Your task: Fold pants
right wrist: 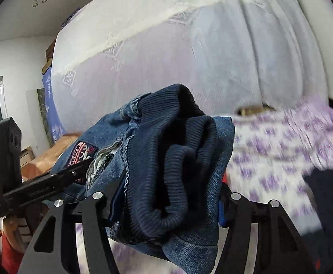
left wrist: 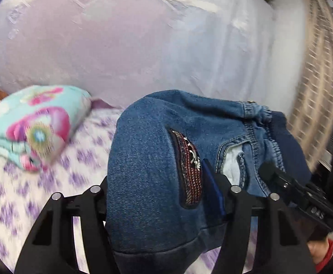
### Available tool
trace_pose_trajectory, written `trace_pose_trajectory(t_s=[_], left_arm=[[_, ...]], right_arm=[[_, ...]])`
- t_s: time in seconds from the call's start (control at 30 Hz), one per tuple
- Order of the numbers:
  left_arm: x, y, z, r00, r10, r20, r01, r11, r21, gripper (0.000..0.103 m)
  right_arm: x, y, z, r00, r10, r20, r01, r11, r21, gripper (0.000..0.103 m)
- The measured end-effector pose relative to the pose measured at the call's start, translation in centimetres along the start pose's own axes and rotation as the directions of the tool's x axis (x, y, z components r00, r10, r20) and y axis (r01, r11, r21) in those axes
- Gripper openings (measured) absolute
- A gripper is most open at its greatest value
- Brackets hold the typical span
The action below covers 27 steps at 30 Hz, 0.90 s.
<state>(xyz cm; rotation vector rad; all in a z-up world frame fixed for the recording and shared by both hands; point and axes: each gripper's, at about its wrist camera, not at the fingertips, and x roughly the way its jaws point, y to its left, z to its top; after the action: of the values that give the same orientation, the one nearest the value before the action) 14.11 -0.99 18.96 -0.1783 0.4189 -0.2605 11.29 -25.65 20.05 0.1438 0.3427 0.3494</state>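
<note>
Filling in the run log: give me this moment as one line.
step: lifting pants | left gripper: shut on jeans | right gripper: shut on jeans, ribbed waistband end | jeans: bunched, above bedsheet | nearby: floral bundle

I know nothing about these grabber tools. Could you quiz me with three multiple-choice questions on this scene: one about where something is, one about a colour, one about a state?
1. Where does the floral pillow lie?
A. On the purple-patterned bedsheet, to the left of the jeans
B. On top of the jeans
C. On the floor

2. What colour is the ribbed waistband of the jeans?
A. White
B. Dark navy
C. Red

3. What are the two grippers doing?
A. Both hang open, away from the cloth
B. Only one holds cloth
C. Each is closed on the jeans

Answers:
1. A, since the left wrist view shows it on the sheet, apart from the denim.
2. B, since the ribbed knit is dark navy in the right wrist view.
3. C, since denim fills the left gripper and the right gripper.
</note>
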Motion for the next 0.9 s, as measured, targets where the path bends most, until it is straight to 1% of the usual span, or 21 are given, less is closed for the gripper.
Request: trace_pose_trajectory(t_s=[0.1,0.17,0.23,0.3,0.33,0.37,0.43,0.47,0.53,0.63,0.73,0.9], left_arm=[[3.9,1.9,1.4,0.998,0.067,0.019,-0.067,0.997,-0.026,0.06],[6.3,3.2,1.6,0.996,0.086,0.011,-0.086,0.995,-0.053,0.06],[9.3,4.8,1.3,0.997,0.077,-0.009,-0.078,0.993,-0.091,0.059],[12.2,6.0,0.6,0.998,0.064,-0.022,-0.066,0.99,-0.124,0.059],[13.4,6.2,0.3,0.997,0.063,-0.045,-0.069,0.988,-0.135,0.058],[15.1,6.4,0.0,0.995,0.05,-0.09,-0.061,0.99,-0.126,0.058],[16.9,6.4,-0.8,0.992,0.033,-0.12,-0.047,0.992,-0.118,0.055],[17.6,6.4,-1.1,0.99,0.035,-0.138,-0.05,0.993,-0.108,0.055],[18.3,6.1,-1.4,0.987,0.04,-0.154,-0.054,0.995,-0.088,0.055],[18.4,6.1,-1.6,0.986,0.053,-0.155,-0.067,0.994,-0.082,0.055],[18.6,6.4,-1.8,0.986,0.053,-0.156,-0.066,0.995,-0.078,0.055],[18.9,6.1,-2.2,0.987,0.071,-0.143,-0.077,0.996,-0.039,0.055]], right_arm=[[5.2,-0.4,1.5,1.0,0.019,0.002,-0.019,1.0,-0.01,0.062],[9.4,-1.6,1.8,0.999,0.039,-0.022,-0.039,0.999,-0.005,0.062],[12.0,-2.8,1.0,0.998,0.051,-0.043,-0.051,0.999,0.015,0.062],[15.6,-4.5,0.0,0.992,0.049,-0.112,-0.047,0.999,0.027,0.062],[17.2,-5.5,-0.5,0.989,0.045,-0.143,-0.04,0.998,0.039,0.061],[18.2,-6.3,-1.0,0.987,0.029,-0.161,-0.022,0.999,0.046,0.061],[19.3,-7.3,-1.8,0.981,0.016,-0.191,-0.004,0.998,0.06,0.061],[20.1,-8.1,-2.2,0.977,0.023,-0.21,-0.005,0.997,0.083,0.061],[20.6,-8.6,-2.8,0.974,0.021,-0.226,0.001,0.995,0.097,0.061],[21.1,-8.4,-3.6,0.972,0.024,-0.234,0.001,0.994,0.108,0.061],[21.1,-8.4,-3.7,0.972,0.03,-0.234,-0.002,0.993,0.118,0.061],[21.3,-8.8,-4.3,0.971,0.036,-0.238,-0.002,0.99,0.143,0.062]])
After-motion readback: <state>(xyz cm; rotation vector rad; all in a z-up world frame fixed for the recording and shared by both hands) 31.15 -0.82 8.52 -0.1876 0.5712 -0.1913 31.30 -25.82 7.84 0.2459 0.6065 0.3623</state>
